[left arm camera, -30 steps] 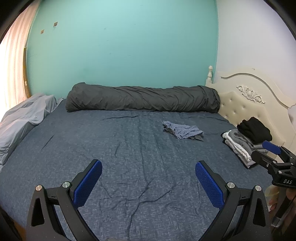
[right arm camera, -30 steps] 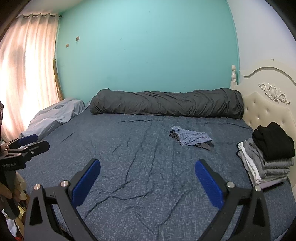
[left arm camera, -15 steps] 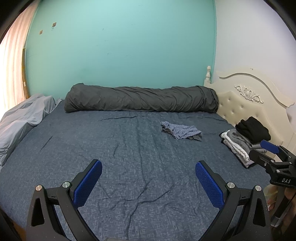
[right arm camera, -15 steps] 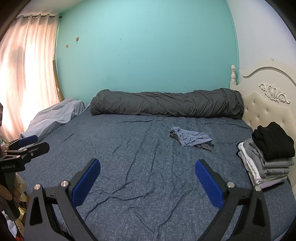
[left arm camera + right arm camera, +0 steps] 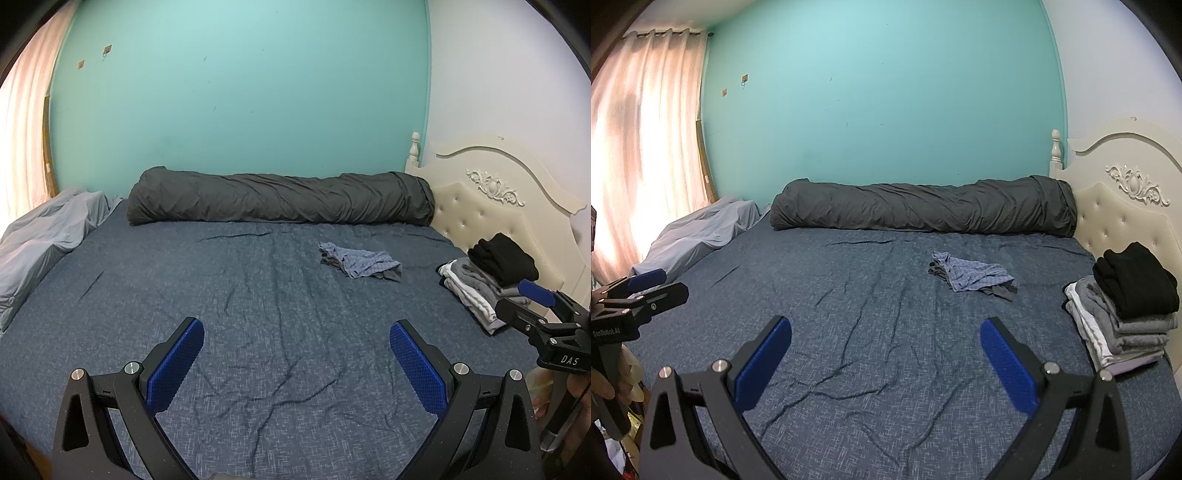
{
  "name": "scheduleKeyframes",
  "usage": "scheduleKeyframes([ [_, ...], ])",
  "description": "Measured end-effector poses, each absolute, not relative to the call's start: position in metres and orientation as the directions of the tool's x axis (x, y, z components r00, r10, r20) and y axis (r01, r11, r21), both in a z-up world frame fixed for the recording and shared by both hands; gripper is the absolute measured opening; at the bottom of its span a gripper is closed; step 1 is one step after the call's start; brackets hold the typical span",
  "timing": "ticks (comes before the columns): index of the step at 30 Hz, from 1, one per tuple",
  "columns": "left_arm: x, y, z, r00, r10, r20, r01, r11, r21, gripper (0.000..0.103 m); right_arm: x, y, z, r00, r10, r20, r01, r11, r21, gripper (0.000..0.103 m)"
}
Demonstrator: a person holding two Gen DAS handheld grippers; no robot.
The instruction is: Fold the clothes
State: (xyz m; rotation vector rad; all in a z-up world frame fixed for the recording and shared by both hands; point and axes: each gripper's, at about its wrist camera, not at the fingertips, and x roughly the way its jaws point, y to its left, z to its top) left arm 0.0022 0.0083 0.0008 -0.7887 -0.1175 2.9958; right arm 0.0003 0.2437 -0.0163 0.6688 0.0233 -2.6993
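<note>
A crumpled blue checked garment lies on the dark blue bed, right of centre and far from both grippers; it also shows in the right wrist view. A stack of folded clothes, black on top of grey and white, sits at the right by the headboard, also seen in the left wrist view. My left gripper is open and empty above the near part of the bed. My right gripper is open and empty, likewise over the near part.
A long rolled dark grey duvet lies along the far edge by the teal wall. A light grey sheet is heaped at the left. A cream headboard bounds the right side. Curtains hang at the left.
Both views have shifted slightly; the left gripper has drifted a little so the scene sits lower and more to the left. Both grippers stay open and empty.
</note>
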Motion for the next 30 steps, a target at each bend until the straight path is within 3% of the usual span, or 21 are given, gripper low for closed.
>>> scheduleKeyframes([
  [30, 0.001, 0.004, 0.001, -0.870, 0.072, -0.489, -0.025, -0.995, -0.101, 0.103, -0.013, 0.255, -0.024, -0.817, -0.344, -0.463, 0.337, -0.936, 0.099, 0.103],
])
